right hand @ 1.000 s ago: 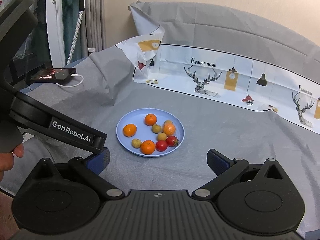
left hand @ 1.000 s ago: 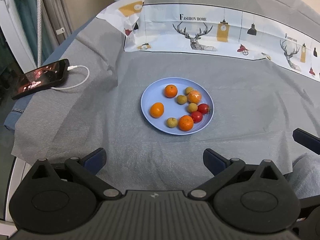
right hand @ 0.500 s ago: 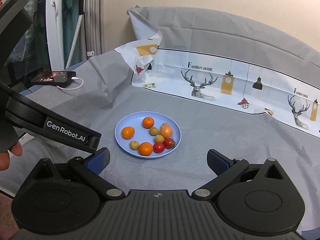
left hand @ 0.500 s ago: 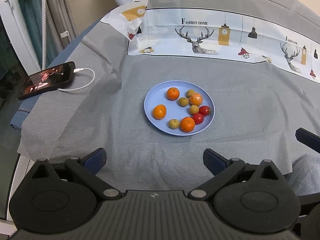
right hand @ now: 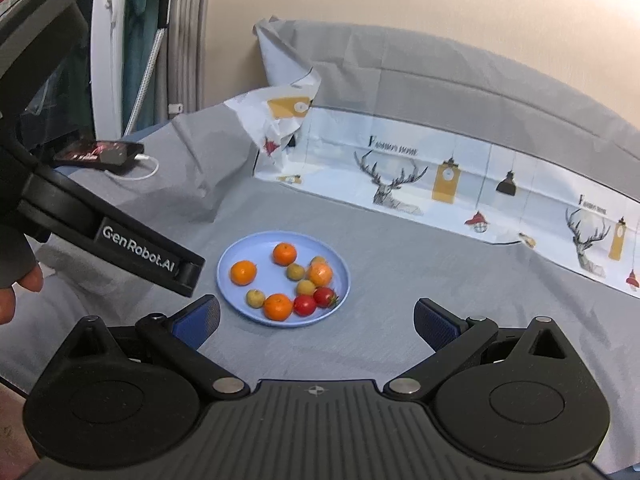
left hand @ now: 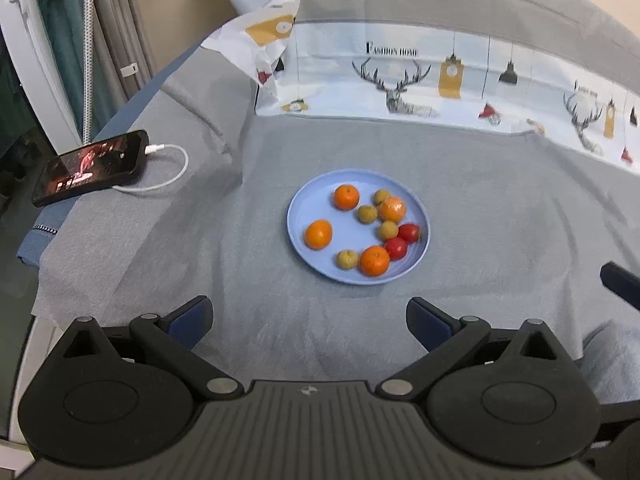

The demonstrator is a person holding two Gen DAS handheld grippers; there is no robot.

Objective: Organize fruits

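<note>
Centrally on the grey cloth (left hand: 500,208), a round pale blue plate (left hand: 308,204) is seen, and all the fruit is held on it. Four tangerines are counted: one (left hand: 346,197) at the plate's far side, one (left hand: 318,234) at its left, one (left hand: 374,261) at its near edge, and a paler, partly peeled-looking one (left hand: 392,209) toward its right. Four small yellow-brown round fruits, possibly longans (left hand: 367,213), are scattered between them, and two red cherry tomatoes (left hand: 396,248) are set touching each other at the plate's right near side. Left of the plate, well apart, a lit phone (left hand: 90,166) with a white cable (left hand: 168,172) is laid. Behind the plate, a printed sheet with deer and clocks (left hand: 440,80) is propped.

The left gripper (left hand: 308,316) is held before the plate with its blue-padded fingers spread wide and nothing between them. The right gripper (right hand: 316,318) is likewise spread wide and empty, just short of the plate's near rim.

Compared with a second ago, the plate is seen slightly farther and more centred in both views, the fruit arrangement is unchanged, and both claws are kept equally wide.
</note>
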